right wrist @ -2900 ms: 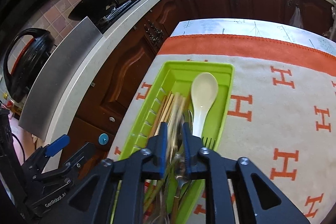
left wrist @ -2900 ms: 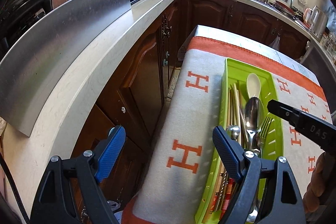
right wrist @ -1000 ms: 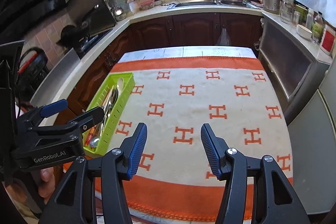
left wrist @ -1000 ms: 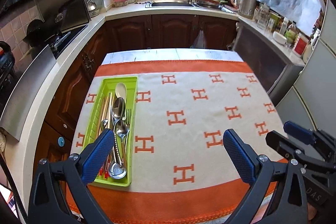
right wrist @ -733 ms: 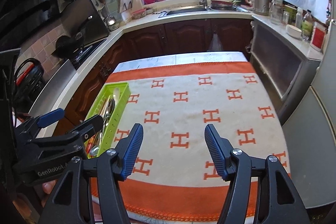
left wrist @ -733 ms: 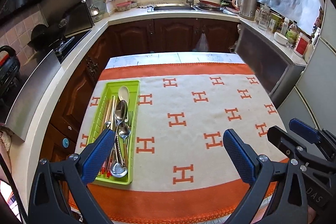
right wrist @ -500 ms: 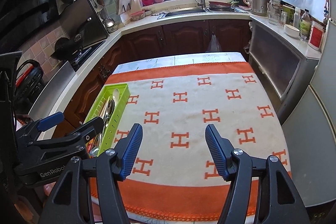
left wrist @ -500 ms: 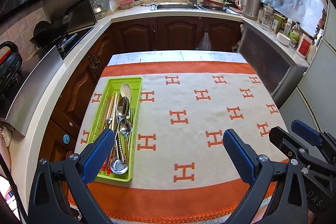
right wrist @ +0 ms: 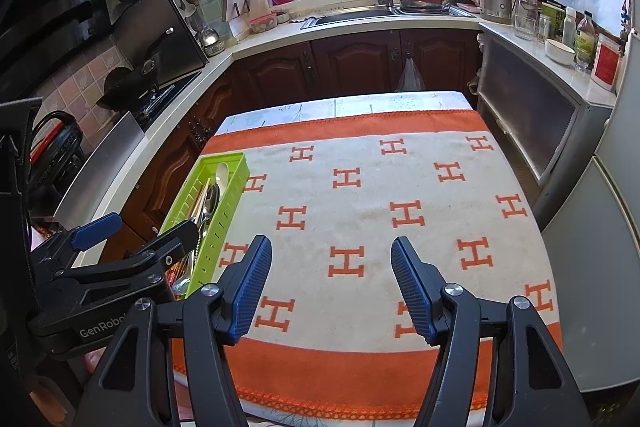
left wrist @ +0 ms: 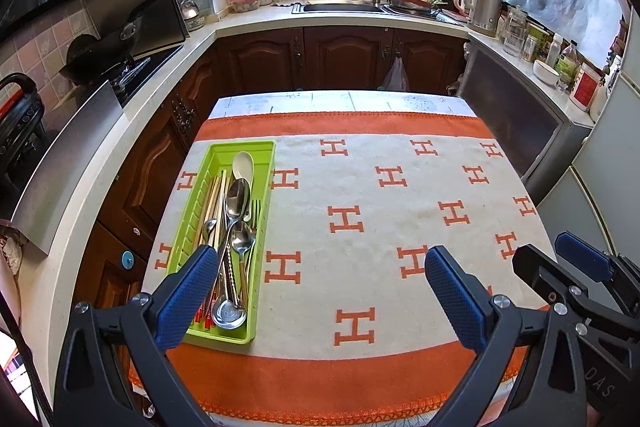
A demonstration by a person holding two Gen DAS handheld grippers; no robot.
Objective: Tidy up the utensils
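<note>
A lime green utensil tray (left wrist: 188,211) (right wrist: 232,183) lies on the left side of the table. It holds a white ceramic spoon (left wrist: 243,165), metal spoons (left wrist: 238,197), a fork (left wrist: 255,211) and wooden chopsticks (left wrist: 212,199). My left gripper (left wrist: 320,287) hovers open above the table's near edge, with nothing between its blue pads (left wrist: 188,295); the left pad overlaps the tray's near end in the picture. My right gripper (right wrist: 332,283) is open too, over the middle of the cloth and empty. Each gripper shows at the edge of the other's view.
A cream cloth (left wrist: 380,227) with orange H marks and orange borders covers the table. Dark wood cabinets (left wrist: 344,63) and a pale counter ring the table. A stove with a wok (left wrist: 100,55) stands at left, a sink (left wrist: 340,7) at the back, and a kettle (left wrist: 484,7) and jars at right.
Both grippers drew back from right over the tray, where the right one was shut among the utensils, to the table's near edge. In the last second the right jaws widened slightly; little else moved.
</note>
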